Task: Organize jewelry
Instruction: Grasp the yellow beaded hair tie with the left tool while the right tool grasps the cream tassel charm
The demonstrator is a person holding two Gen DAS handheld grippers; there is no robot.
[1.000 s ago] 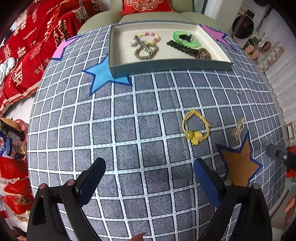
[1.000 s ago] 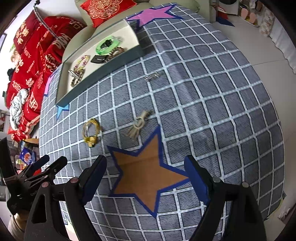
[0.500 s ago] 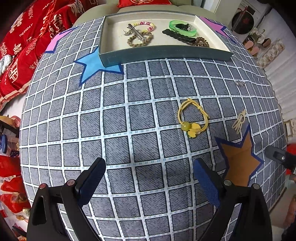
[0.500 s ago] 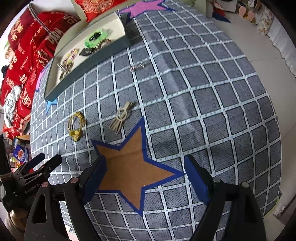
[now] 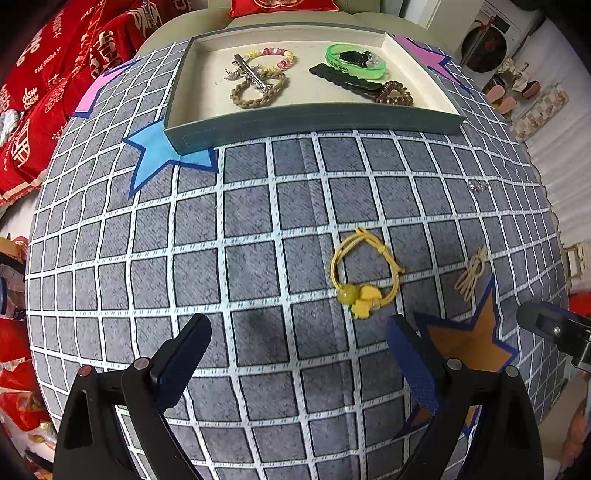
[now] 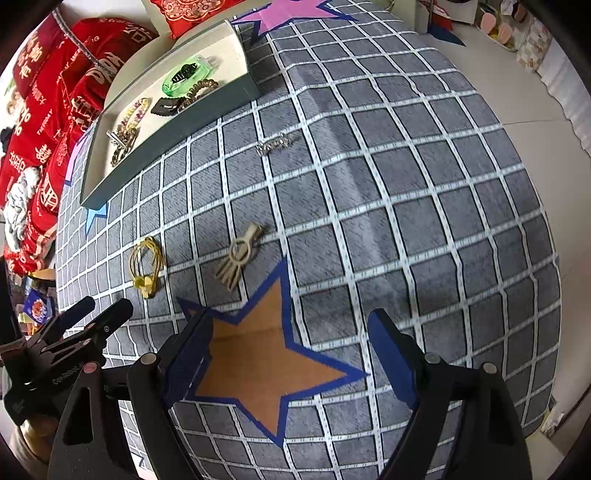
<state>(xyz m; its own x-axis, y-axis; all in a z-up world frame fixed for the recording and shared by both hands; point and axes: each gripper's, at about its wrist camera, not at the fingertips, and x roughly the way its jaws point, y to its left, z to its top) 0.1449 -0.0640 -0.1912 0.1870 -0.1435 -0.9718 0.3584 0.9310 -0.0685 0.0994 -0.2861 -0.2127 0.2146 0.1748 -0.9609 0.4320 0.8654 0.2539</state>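
Left wrist view: the left gripper (image 5: 295, 350) is being held wide open and empty above the cloth (image 5: 258, 258), the yellow hair tie (image 5: 364, 275) lying just ahead, outside the tray (image 5: 314, 122). The right gripper (image 6: 291, 339) is likewise being held open over nothing. The thin loop could be missed or cloth pinched if the fingers are being closed too shallow.

**Checked cloth, coloured stars, red bedding around**

A grey tablecloth (image 5: 258, 266) with a white grid covers the surface. Star patches are set into it: a light blue star (image 5: 155, 151) at the far left, an orange-brown star (image 6: 258, 354) with a dark blue border at the near edge, a pink star (image 6: 284, 11) at the far end, and a paler pink one (image 5: 90, 98) at the left edge. Red embroidered bedding (image 5: 44, 85) is heaped along the left side, and a red cushion (image 5: 280, 5) with gold stitching lies behind. Slippers (image 5: 502, 98) sit on the pale floor (image 6: 517, 74) to the right.
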